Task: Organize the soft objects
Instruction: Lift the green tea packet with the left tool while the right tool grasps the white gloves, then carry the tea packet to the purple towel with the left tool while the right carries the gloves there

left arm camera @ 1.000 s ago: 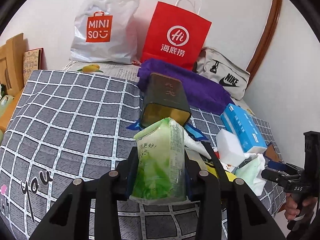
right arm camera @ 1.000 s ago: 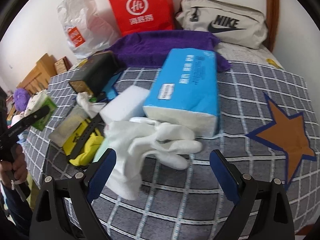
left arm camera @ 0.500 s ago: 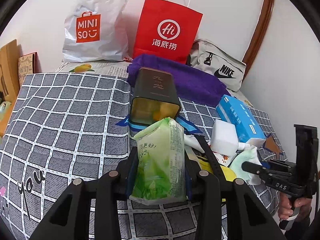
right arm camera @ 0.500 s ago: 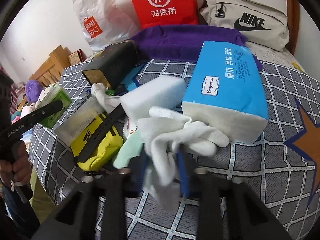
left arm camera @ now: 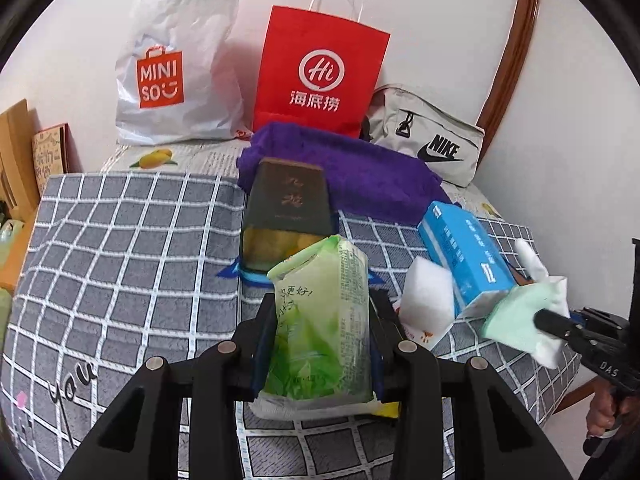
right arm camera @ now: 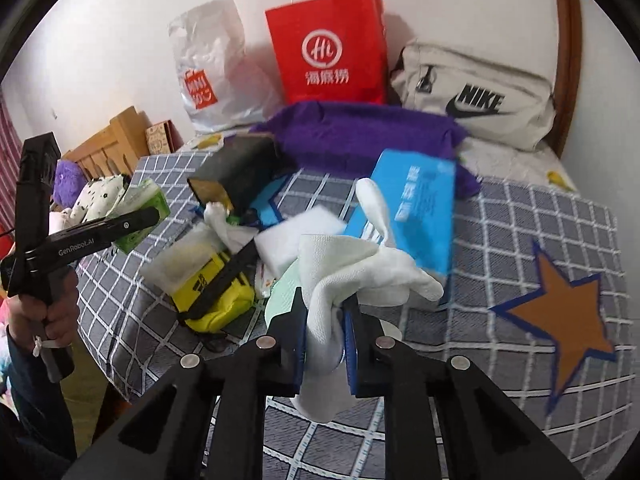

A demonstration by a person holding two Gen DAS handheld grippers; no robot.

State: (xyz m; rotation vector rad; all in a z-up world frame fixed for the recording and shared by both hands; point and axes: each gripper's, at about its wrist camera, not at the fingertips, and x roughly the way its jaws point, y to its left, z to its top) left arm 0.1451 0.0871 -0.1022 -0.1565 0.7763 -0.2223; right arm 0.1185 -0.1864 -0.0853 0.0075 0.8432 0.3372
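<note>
My left gripper (left arm camera: pixel 322 304) is shut on a green soft tissue pack (left arm camera: pixel 320 328), held upright above the checked bedspread (left arm camera: pixel 120 260). The right wrist view shows that pack (right arm camera: pixel 146 200) at the left. My right gripper (right arm camera: pixel 325 300) has its jaws closing, with the pads pressing a bunched white glove (right arm camera: pixel 360 264) lifted off the bed. A mint-green piece (left arm camera: pixel 512 320) hangs with the glove. A blue tissue pack (right arm camera: pixel 420 208) and a white sponge block (right arm camera: pixel 296 240) lie just behind the glove.
A dark tin (left arm camera: pixel 288 204) lies ahead of the left gripper, with a purple towel (left arm camera: pixel 360 176) behind it. A white plastic bag (left arm camera: pixel 176 68), a red paper bag (left arm camera: pixel 320 72) and a beige pouch (left arm camera: pixel 432 140) line the wall. A yellow pouch (right arm camera: pixel 216 296) lies at the bed's left edge.
The right gripper went from wide open to shut on the white glove and raised it off the bed. The left gripper rose slightly with the green pack still in it.
</note>
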